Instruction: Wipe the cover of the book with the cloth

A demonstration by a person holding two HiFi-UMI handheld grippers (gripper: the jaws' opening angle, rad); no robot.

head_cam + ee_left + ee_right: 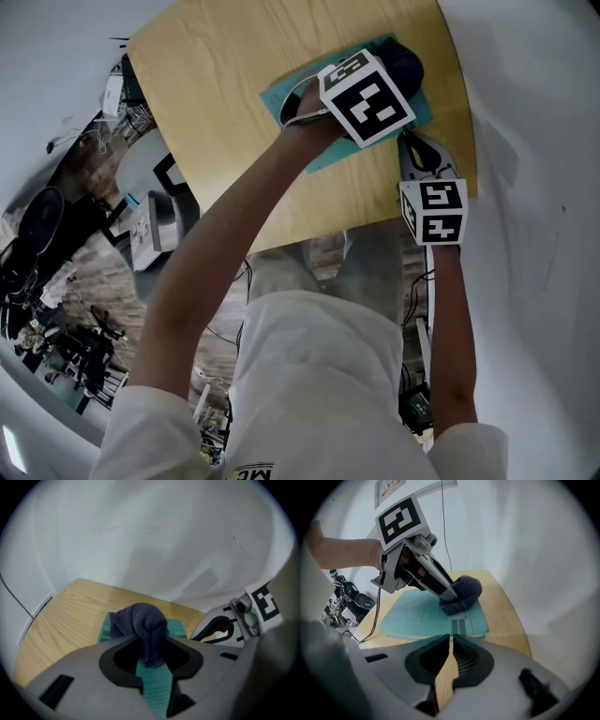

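Observation:
A teal book (426,613) lies flat on the wooden table (234,103), near its far right corner. A dark blue cloth (143,625) is bunched up on the cover. My left gripper (151,641) is shut on the cloth and presses it onto the book toward the cover's far right end. In the head view the marker cube hides most of the cloth (405,64). My right gripper (451,637) is shut with nothing in it. It hovers over the table just short of the book's near edge, pointing at the left gripper (450,595).
A white wall curves close behind and to the right of the table. The table's near edge (356,223) runs just under the right gripper (410,142). Left of the table, lower down, stand a white box-like device (155,202), cables and cluttered equipment (56,309).

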